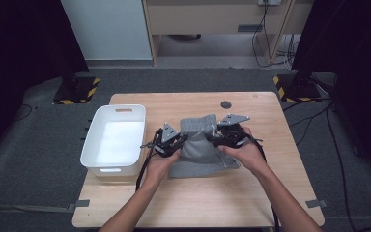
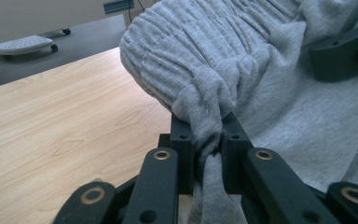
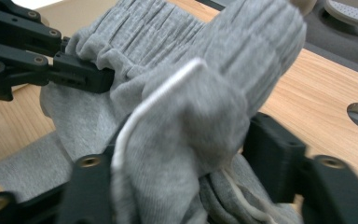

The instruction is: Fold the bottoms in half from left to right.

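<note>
Grey sweatpants (image 1: 200, 145): soft, light, limp fabric on the table (image 1: 270, 193).
Left gripper (image 2: 209, 140) clamps the ribbed waistband; right gripper (image 3: 186, 158) jaws stand released around it. Grasp the thick waistband, not the cord (image 3: 154, 100).

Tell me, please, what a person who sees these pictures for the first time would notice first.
The eye goes first to the grey knitted garment with a ribbed waistband in the middle of the light wooden table, held between two hand-held black grippers. The left gripper has its jaws pinched shut on a fold of the waistband; the right gripper has fabric and a white drawstring between wider jaws. A white plastic bin stands at the left.
</note>
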Available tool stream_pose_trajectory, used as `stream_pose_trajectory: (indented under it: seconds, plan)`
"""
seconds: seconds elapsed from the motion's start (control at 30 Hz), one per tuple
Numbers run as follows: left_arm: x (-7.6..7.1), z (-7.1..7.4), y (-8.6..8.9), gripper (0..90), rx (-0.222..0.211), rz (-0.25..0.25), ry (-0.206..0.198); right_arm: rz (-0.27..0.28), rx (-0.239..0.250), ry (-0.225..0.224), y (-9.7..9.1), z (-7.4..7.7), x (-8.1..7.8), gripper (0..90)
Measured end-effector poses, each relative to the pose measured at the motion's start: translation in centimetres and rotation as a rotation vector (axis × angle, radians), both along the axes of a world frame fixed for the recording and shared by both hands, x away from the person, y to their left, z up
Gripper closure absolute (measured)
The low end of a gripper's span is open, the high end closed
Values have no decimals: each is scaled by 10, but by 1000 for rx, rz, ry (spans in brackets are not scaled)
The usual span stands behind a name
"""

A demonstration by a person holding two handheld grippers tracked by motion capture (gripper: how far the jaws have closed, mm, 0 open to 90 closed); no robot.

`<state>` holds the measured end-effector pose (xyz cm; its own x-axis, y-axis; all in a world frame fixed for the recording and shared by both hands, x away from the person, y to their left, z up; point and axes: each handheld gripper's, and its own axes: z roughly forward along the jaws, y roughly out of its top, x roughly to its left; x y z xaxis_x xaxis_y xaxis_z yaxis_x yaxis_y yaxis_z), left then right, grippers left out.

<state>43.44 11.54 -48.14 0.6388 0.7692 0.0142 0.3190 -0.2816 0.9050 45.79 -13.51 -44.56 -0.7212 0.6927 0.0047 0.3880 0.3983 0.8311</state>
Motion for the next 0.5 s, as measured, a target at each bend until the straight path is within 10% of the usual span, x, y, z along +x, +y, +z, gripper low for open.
stream_pose_trajectory:
  seconds: [0.5]
  plan:
    - [-11, -5, 1, 797, 11, -19, 15, -6, 22, 19, 5, 26, 3, 208]
